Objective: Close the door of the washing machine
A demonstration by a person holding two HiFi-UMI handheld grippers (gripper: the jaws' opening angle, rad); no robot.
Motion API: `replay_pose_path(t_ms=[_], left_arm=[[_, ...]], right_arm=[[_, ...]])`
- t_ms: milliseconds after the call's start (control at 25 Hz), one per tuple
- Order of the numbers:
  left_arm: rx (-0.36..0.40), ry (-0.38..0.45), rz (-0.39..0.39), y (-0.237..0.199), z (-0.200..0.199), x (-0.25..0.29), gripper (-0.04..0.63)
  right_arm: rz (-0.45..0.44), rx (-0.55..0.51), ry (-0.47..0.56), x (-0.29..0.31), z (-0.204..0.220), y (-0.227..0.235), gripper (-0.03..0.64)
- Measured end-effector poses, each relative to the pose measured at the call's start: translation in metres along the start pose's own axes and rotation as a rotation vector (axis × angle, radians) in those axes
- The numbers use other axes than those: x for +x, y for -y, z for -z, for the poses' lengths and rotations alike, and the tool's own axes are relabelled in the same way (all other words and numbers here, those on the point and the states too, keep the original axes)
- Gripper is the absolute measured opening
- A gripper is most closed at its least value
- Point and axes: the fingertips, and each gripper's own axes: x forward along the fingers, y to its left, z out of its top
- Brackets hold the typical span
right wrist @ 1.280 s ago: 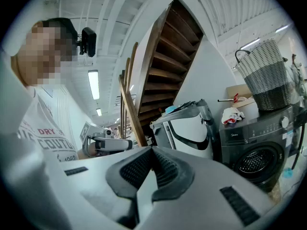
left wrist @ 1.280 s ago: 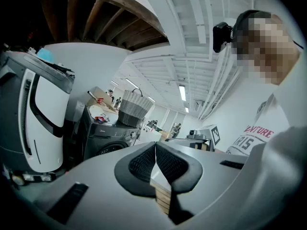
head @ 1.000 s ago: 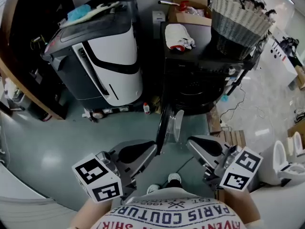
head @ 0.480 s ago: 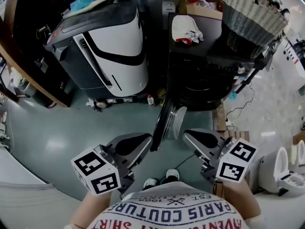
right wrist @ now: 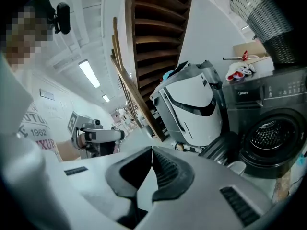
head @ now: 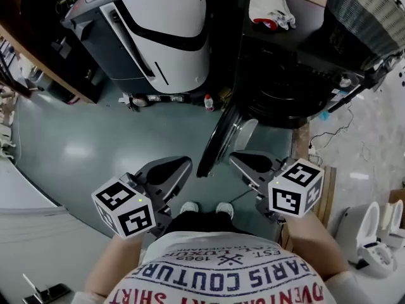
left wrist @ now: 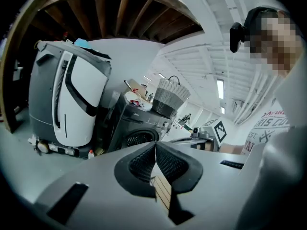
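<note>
Door point(head: 214, 145) of the washer point(head: 285, 87) hangs open at mid-frame, edge-on toward the person; the washer itself fills the upper right. Just left of the door is the left hand-held gripper point(head: 185, 163), just right of it the right hand-held gripper point(head: 233, 158). Jaws of the 2 are pressed together, holding nothing.

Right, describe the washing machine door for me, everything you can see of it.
The door is round, with a dark rim and a pale, translucent-looking bowl bulging from its inner face. It stands wide open, swung out from the black washing machine toward the person, nearly edge-on in the head view. Its free edge lies between the left gripper and right gripper, both shut and empty; neither seems to touch it.
</note>
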Motion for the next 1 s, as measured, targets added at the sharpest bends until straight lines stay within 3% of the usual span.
replay_pose_path(t_ms=[320, 560, 720, 1000], left_arm=[[-0.110, -0.031, -0.062, -0.071, 0.038, -0.006, 0.028], [-0.108, -0.100, -0.099, -0.144, 0.049, -0.009, 0.028], [-0.188, -0.106, -0.093, -0.185, 0.051, -0.006, 0.028], [-0.230, -0.166, -0.085, -0.218, 0.058, 0.003, 0.028]], right_arm=[[0.056, 0.063, -0.148, 0.065, 0.048, 0.033, 0.021], [0.098, 0.150, -0.198, 0.120, 0.069, 0.058, 0.021], [0.137, 0.214, -0.232, 0.150, 0.082, 0.075, 0.021], [0.217, 0.196, -0.306, 0.177, 0.104, 0.091, 0.021]])
